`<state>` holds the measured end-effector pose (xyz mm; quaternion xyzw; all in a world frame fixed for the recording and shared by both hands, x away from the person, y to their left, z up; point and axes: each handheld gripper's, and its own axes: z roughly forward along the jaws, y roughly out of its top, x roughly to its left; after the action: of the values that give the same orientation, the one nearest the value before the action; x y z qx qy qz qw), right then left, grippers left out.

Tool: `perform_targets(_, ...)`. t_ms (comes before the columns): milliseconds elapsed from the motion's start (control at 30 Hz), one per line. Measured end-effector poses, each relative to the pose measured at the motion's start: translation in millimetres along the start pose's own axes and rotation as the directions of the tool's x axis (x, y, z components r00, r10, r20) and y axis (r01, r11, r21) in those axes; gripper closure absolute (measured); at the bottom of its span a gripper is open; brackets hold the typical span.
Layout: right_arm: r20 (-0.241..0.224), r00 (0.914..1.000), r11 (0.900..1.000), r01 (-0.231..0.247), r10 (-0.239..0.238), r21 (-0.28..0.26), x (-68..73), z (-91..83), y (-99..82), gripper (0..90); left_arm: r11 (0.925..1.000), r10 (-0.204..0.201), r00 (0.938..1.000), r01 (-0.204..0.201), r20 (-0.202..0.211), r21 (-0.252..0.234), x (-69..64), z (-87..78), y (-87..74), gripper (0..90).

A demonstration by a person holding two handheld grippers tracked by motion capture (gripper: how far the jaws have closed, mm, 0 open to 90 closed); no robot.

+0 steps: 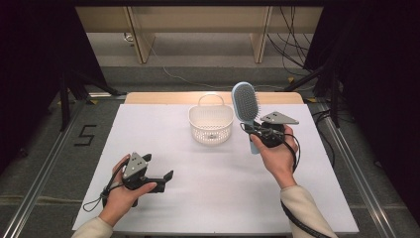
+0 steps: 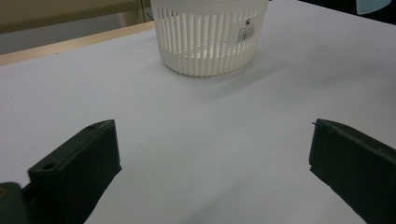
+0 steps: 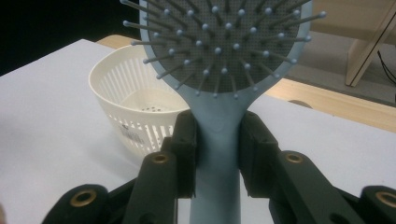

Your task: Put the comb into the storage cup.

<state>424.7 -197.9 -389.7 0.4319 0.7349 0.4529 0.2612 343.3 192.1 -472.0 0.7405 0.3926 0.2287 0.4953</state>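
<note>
A light blue hairbrush point(image 1: 245, 103) with a grey bristle pad stands upright in the air just right of a white slatted basket point(image 1: 211, 124). My right gripper point(image 1: 257, 130) is shut on the brush's handle; in the right gripper view both jaws press the handle of the hairbrush point(image 3: 219, 140), bristles facing the camera, with the basket point(image 3: 133, 109) behind and to the left. My left gripper point(image 1: 166, 181) rests low over the table's front left, jaws wide open with nothing between them. In the left gripper view the basket point(image 2: 210, 39) stands ahead, beyond the left gripper point(image 2: 212, 149).
The white table top point(image 1: 208, 193) spreads between the two hands. Its wooden far edge point(image 1: 158, 97) lies just behind the basket. Dark stands and cables flank the table on the floor. The basket looks empty inside.
</note>
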Motion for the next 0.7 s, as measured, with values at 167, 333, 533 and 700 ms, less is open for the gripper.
perform_targets(167,-0.001,1.0,1.0,0.002,-0.002,-0.002,0.3,0.4,1.0,70.5,1.0,0.002,1.0,-0.002,0.001,0.001,0.2,0.1,0.0,1.3)
perform_targets(333,-0.003,1.0,1.0,0.004,-0.004,-0.007,0.8,1.2,2.2,70.5,1.0,0.001,1.0,-0.001,0.002,0.001,0.4,0.2,-0.1,1.3)
perform_targets(533,-0.002,1.0,0.9999,0.004,-0.004,-0.011,1.8,1.4,3.4,70.5,1.0,0.001,1.0,-0.001,0.0,0.001,0.2,0.0,0.0,1.3)
perform_targets(700,-0.004,1.0,0.9999,0.004,-0.004,-0.015,1.7,1.6,4.3,70.5,1.0,0.0,1.0,0.0,0.0,0.0,0.3,0.1,-0.1,1.3)
